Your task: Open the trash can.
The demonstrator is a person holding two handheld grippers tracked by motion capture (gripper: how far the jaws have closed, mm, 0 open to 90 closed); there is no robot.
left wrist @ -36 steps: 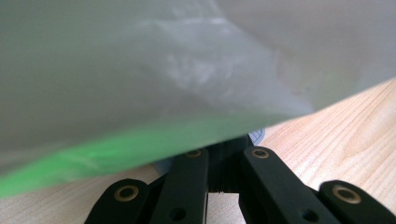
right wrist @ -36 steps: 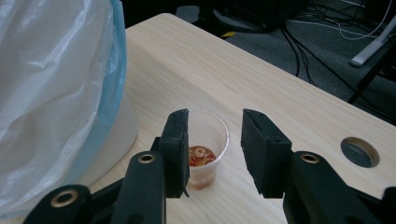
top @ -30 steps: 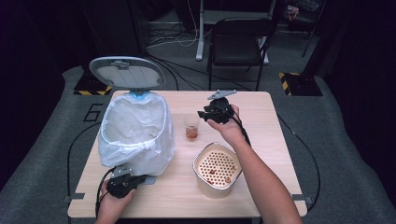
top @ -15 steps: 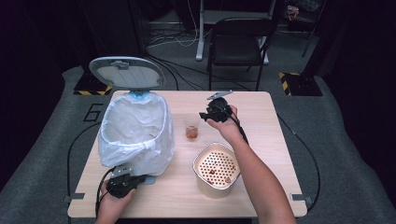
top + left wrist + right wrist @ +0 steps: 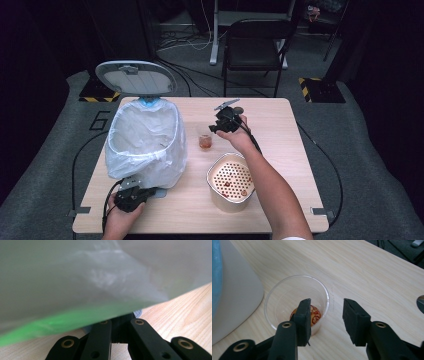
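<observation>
The small clear plastic cup (image 5: 296, 305), with a reddish-brown blob at its bottom, stands mid-table, just right of the white-bagged bin (image 5: 144, 142) and beyond the beige perforated basket (image 5: 231, 181). The right gripper (image 5: 326, 315) hovers over it, jaws parted and empty, 1 jaw over the cup's mouth, 1 outside its right wall. The cup looks light, thin and crushable, so a gentle pinch on that wall seems best. The left gripper (image 5: 131, 196), jaws closed, rests at the bin's near base.
</observation>
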